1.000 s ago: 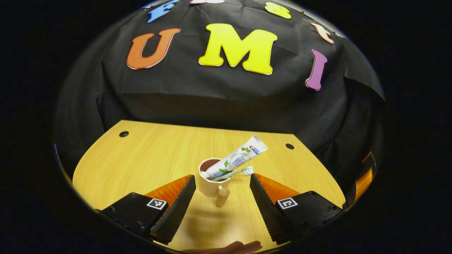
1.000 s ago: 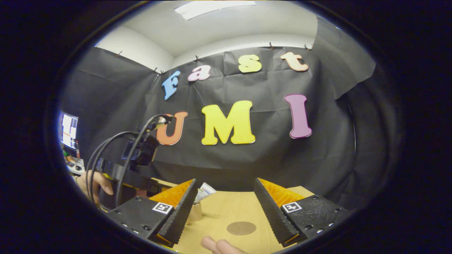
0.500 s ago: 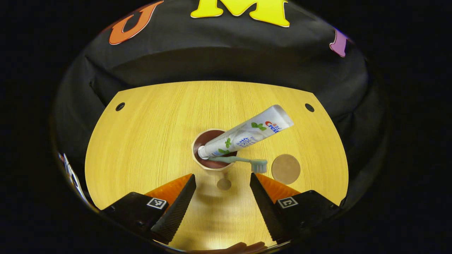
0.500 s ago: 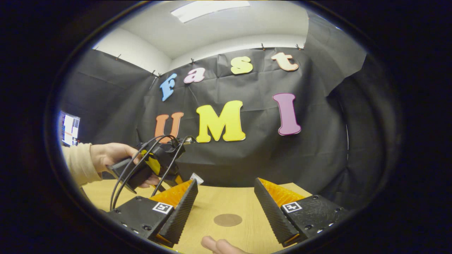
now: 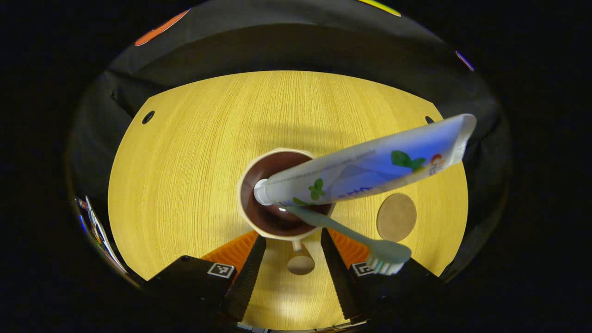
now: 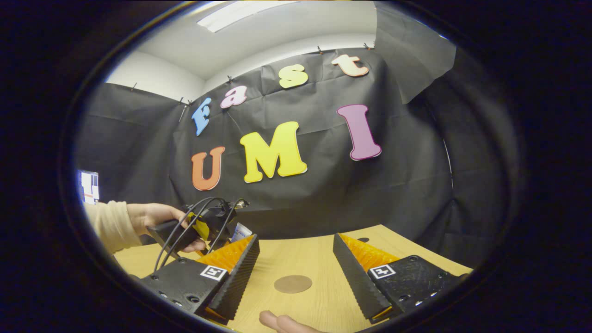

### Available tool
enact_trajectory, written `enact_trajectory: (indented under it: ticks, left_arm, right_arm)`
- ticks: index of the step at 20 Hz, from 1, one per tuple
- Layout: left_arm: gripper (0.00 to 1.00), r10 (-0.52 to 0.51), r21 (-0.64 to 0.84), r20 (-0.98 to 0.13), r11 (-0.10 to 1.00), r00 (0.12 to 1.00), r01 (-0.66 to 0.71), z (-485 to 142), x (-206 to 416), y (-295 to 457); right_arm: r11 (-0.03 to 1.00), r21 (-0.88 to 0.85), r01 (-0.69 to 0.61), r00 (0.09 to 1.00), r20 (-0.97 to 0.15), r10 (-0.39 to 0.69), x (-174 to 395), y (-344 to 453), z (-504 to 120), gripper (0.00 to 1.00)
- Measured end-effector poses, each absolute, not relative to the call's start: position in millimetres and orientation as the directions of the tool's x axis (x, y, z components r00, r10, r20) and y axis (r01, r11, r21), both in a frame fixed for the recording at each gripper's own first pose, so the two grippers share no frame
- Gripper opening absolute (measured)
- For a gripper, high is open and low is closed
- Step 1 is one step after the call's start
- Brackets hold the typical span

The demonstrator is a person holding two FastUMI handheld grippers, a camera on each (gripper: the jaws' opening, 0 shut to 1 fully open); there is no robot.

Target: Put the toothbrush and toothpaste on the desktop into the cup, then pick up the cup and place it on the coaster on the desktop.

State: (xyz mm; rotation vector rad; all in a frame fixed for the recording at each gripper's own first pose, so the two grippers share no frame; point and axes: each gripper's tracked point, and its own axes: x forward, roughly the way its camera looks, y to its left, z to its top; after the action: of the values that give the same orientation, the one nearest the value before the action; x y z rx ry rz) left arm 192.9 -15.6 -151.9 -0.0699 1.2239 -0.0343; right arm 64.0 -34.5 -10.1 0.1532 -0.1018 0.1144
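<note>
Looking down from the left gripper view, the left gripper (image 5: 292,263) sits just above the beige cup (image 5: 282,194), its fingers spread to either side of the cup's peg handle (image 5: 299,259) and not pressing on it. Both items are already inside: the toothpaste tube (image 5: 365,166) leans out over the rim toward the right, cap down in the brown interior, and the pale green toothbrush (image 5: 351,236) slants the same way, its bristled head overhanging the right finger. So the step in hand appears to be gripping the cup by its handle. Done well, that probably means lowering until the fingers bracket the peg fully, then closing squarely on it (a tilted hold could let the top-heavy tube tip the cup). The brush head lies close to the right finger, so closing may nudge it. The round brown coaster (image 5: 396,217) lies on the wooden desktop (image 5: 185,157) just right of the cup, a short carry. In the right gripper view, the right gripper (image 6: 296,273) hangs spread and empty above the desktop, with the coaster ahead between its fingers.
</note>
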Motion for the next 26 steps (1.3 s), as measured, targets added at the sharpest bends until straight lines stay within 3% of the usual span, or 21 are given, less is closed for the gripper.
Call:
enact_trajectory:
  ticks: [1, 3, 4, 6, 8, 13, 18, 26]
  left_arm:
    - [0.72, -0.057, -0.063, -0.945, 0.998, 0.322, -0.01, -154, 195, -15]
    - [0.69, -0.056, -0.061, -0.945, 0.998, 0.321, -0.004, -150, 203, -15]
    - [0.72, -0.056, -0.062, -0.944, 0.998, 0.326, -0.007, -148, 207, -15]
    - [0.58, -0.054, -0.066, -0.945, 0.997, 0.323, -0.027, -146, 212, -17]
    - [0.31, -0.057, -0.075, -0.942, 0.996, 0.329, -0.043, -139, 218, -19]
    - [0.29, -0.084, -0.117, -0.936, 0.99, 0.343, -0.078, -105, 229, -21]
    - [0.29, -0.072, -0.1, -0.912, 0.994, 0.405, -0.048, -32, 248, -34]
    - [0.29, -0.126, -0.103, -0.891, 0.992, 0.435, 0.077, 79, 280, -124]
  right_arm:
    - [0.981, 0.148, -0.122, 0.988, 0.11, 0.106, 64, -36, -11, 0.96]
    - [0.982, 0.149, -0.116, 0.988, 0.117, 0.099, 65, -39, -10, 0.96]
    - [0.981, 0.151, -0.12, 0.988, 0.119, 0.103, 65, -38, -9, 0.96]
    - [0.98, 0.15, -0.128, 0.988, 0.108, 0.113, 67, -34, -16, 0.93]
    - [0.982, 0.14, -0.124, 0.989, 0.096, 0.111, 68, -34, -19, 0.93]
    - [0.982, 0.138, -0.126, 0.988, 0.107, 0.112, 66, -32, -15, 0.93]
    - [0.986, 0.116, -0.123, 0.988, 0.111, 0.11, 63, -29, -14, 0.96]
    - [0.987, 0.144, -0.077, 0.988, 0.142, 0.057, 62, -58, 4, 0.96]
